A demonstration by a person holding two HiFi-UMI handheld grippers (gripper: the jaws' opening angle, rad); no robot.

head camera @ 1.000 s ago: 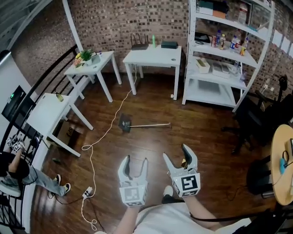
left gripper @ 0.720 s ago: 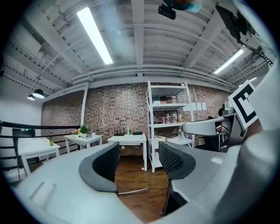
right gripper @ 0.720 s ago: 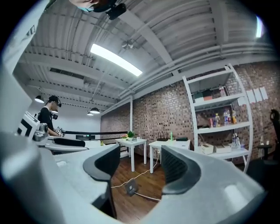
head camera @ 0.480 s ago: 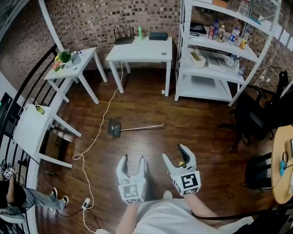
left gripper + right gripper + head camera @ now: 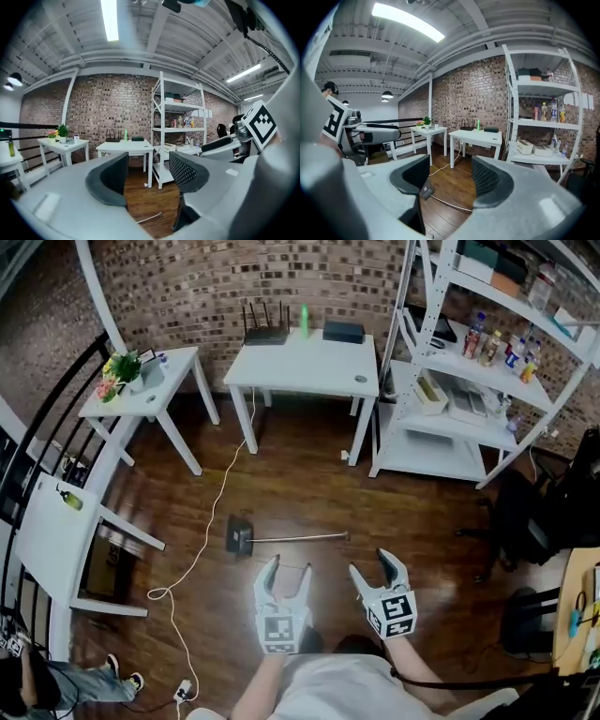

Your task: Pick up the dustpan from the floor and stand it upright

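A dark dustpan (image 5: 240,537) lies flat on the wooden floor, its long thin handle (image 5: 305,538) stretching to the right. Both grippers hover just short of it, nearer to me. My left gripper (image 5: 287,570) is open and empty, below the middle of the handle. My right gripper (image 5: 373,568) is also open and empty, a little past the handle's free end. In the left gripper view a piece of the handle (image 5: 149,218) shows low between the jaws. In the right gripper view the dustpan (image 5: 426,191) lies on the floor beyond the left jaw.
A white cable (image 5: 202,540) runs across the floor just left of the dustpan. White tables (image 5: 300,362) (image 5: 150,390) (image 5: 52,531) stand at the back and left. A white shelving unit (image 5: 469,381) is at the right, a dark chair (image 5: 544,512) beside it. A person (image 5: 37,690) sits at lower left.
Both grippers have travelled forward over the floor and now sit much closer to the dustpan. The right jaws stand slightly narrower than a second ago.
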